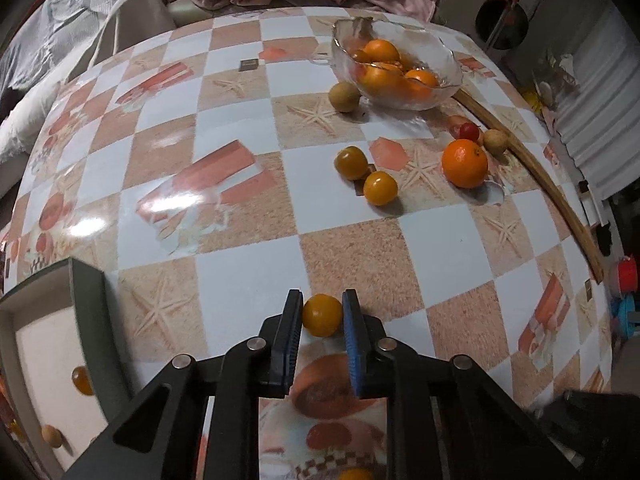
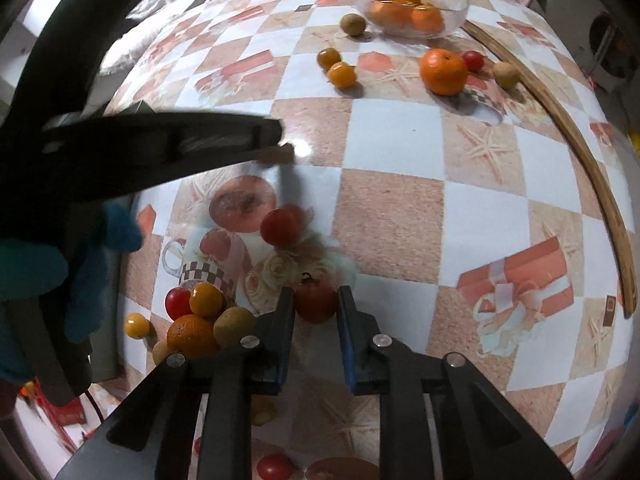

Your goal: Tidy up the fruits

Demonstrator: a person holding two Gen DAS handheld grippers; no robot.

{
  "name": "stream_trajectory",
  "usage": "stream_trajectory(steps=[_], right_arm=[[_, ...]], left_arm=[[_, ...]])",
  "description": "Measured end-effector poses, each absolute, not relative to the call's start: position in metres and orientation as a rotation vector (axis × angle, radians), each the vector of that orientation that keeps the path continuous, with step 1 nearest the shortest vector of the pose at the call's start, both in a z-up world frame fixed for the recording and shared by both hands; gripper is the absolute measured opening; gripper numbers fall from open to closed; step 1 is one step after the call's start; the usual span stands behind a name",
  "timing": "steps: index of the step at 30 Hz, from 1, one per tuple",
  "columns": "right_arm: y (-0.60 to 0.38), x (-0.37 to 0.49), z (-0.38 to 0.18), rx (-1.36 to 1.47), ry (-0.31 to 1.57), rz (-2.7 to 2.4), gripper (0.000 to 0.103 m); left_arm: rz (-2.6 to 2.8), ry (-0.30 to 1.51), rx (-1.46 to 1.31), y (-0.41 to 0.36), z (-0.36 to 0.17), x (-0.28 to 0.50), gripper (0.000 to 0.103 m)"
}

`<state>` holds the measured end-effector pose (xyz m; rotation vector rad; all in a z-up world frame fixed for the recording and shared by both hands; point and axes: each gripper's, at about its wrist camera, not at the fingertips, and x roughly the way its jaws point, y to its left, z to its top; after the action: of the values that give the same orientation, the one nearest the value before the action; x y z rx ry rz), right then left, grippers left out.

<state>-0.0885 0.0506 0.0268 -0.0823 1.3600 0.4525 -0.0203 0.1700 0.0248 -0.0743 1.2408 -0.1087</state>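
My left gripper points down at the checkered table, shut on a small yellow tomato that rests between its blue pads. My right gripper is shut on a red tomato with a dark stem. A glass bowl of oranges stands at the far side. Near it lie a loose orange, two yellow tomatoes, a small red tomato and a brown fruit. In the right wrist view, another red tomato lies just beyond my fingers, and a mixed heap of fruit sits to their left.
A dark-rimmed tray at the near left holds a yellow fruit and a tan one. A curved wooden strip lines the table's right edge. The other tool's black frame and a blue-gloved hand fill the right view's left side.
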Motion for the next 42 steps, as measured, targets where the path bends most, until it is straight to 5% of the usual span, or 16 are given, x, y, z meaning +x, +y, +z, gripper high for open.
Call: stream_trajectory(steps=[34,36,38,42], right_arm=[[0.093,-0.076,0.057,-0.090,1.352,0.539,0.023],[0.093,-0.076,0.057,-0.075,1.361,0.531,0.023],[0.090,-0.076,0.057,-0.064,1.362,0.521,0.023],[0.076,-0.074,0.059,-0.054,1.356,0.491,0.023]], left_arm=[[0.008,1.190,-0.155,0.264,0.070,-0.113,0.023],[-0.014,1.202,-0.160,0.259,0.065,-0.106,0.032],[-0.014,1.191,-0.151,0.253,0.063,-0.102,0.062],[-0.079,1.181,-0.134,0.233,0.059,-0.091,0.062]])
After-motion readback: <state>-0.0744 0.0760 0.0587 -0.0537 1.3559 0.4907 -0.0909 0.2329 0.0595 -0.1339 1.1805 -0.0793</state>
